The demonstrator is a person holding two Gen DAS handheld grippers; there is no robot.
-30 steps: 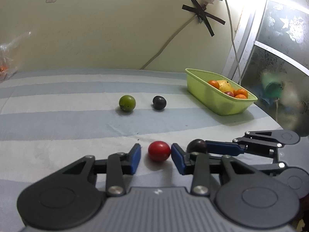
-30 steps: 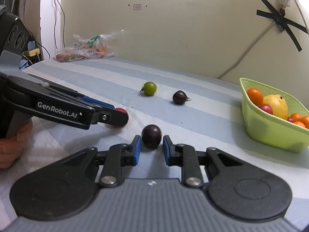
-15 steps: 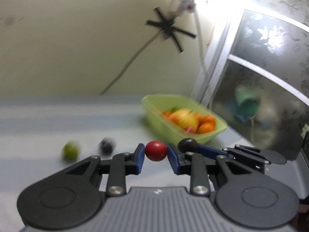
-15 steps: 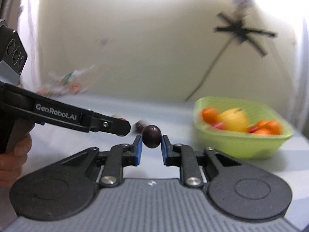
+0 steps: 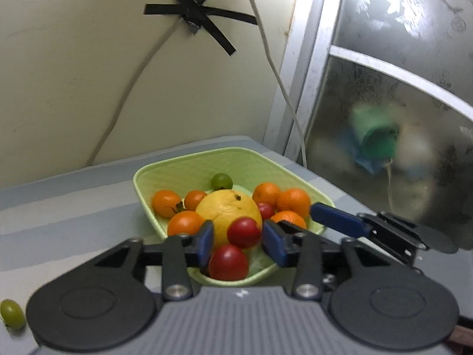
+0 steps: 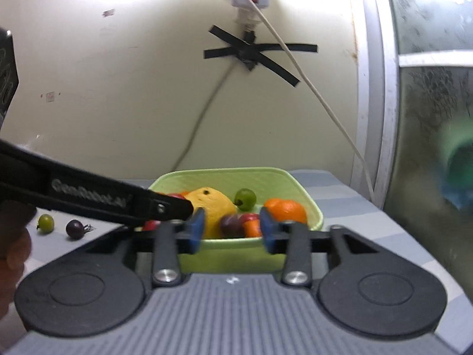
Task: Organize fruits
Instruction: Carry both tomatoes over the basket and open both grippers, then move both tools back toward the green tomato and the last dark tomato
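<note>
A striped surface (image 5: 59, 216) runs to a cream wall with taped cable. At frame centre the green basket (image 5: 189, 162) holds oranges and tomatoes. The left tongs (image 5: 238, 235) have just been opening, a red tomato (image 5: 244, 232) loose between them above the basket, evidently let go to drop in. The right tongs (image 6: 232, 227) likewise opening, dark plum (image 6: 230, 226) freed over the basket.

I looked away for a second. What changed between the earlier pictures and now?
Both tools carried their fruit from the cloth to over the green basket, where their jaws have just been opening. The left tool let go of the red tomato, the right tool the dark plum. Unchanged: two small fruits remain on the cloth.
</note>
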